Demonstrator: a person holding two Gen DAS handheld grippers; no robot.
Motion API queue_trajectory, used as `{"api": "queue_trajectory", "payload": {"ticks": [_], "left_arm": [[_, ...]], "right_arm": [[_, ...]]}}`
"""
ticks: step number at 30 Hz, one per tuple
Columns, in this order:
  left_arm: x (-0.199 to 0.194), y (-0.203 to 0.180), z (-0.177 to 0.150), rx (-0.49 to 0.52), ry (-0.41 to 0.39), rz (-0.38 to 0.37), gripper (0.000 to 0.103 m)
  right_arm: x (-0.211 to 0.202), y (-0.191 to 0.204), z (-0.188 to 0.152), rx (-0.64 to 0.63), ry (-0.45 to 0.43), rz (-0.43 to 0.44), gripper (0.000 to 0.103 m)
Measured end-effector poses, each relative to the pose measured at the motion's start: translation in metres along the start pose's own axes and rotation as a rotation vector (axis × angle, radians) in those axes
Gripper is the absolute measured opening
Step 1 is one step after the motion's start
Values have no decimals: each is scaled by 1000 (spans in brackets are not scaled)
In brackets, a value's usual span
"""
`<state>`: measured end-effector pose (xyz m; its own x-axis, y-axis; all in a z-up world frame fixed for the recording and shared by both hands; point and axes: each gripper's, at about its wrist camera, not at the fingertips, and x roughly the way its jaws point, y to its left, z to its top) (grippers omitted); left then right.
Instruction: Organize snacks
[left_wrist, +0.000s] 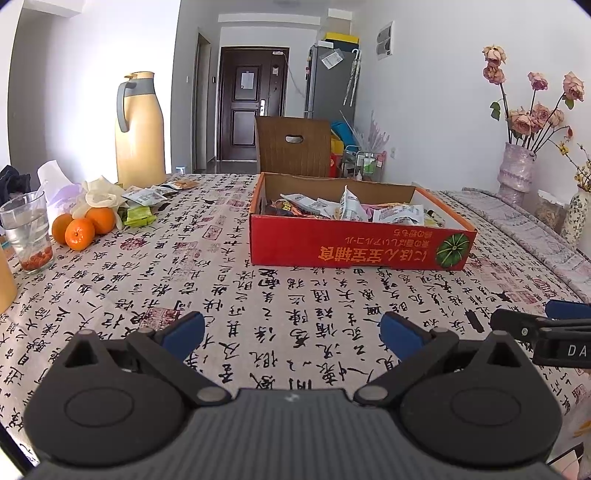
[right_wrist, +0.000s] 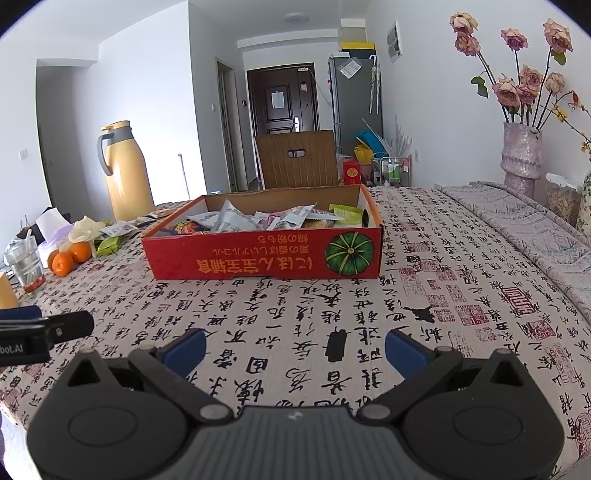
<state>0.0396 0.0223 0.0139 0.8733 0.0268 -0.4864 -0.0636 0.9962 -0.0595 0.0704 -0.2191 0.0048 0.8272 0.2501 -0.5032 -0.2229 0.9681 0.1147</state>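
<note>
both sets of tongs are hovering low over the near edge of the counter, side by side, and neither is carrying anything. the left tongs are standing wide apart, released, with only patterned cloth showing between the blue pads. the right tongs are spread just as wide and are touching nothing.

the red box is sitting mid-counter toward the far edge, already heaped with wrapped snacks. a few loose snack packets are lying near the far left corner, just beside the oranges and in front of the yellow thermos; a green packet is sitting among them.

judging by this, the job is looking partly done and a reaching step is in hand: the loose packets are waiting to go into the box. the next move is probably calling for the left tongs to be travelling toward that far left corner, coming down over one flat packet and pinching an edge without nudging the oranges or the glass by the left edge.
</note>
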Motion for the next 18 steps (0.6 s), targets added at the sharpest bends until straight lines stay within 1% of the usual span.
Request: {"api": "queue_trajectory", "payload": {"ticks": [18], "left_arm": [[0,-1,-1,2,4,-8,103]], "right_arm": [[0,0,-1,0,3,-1,103]]}}
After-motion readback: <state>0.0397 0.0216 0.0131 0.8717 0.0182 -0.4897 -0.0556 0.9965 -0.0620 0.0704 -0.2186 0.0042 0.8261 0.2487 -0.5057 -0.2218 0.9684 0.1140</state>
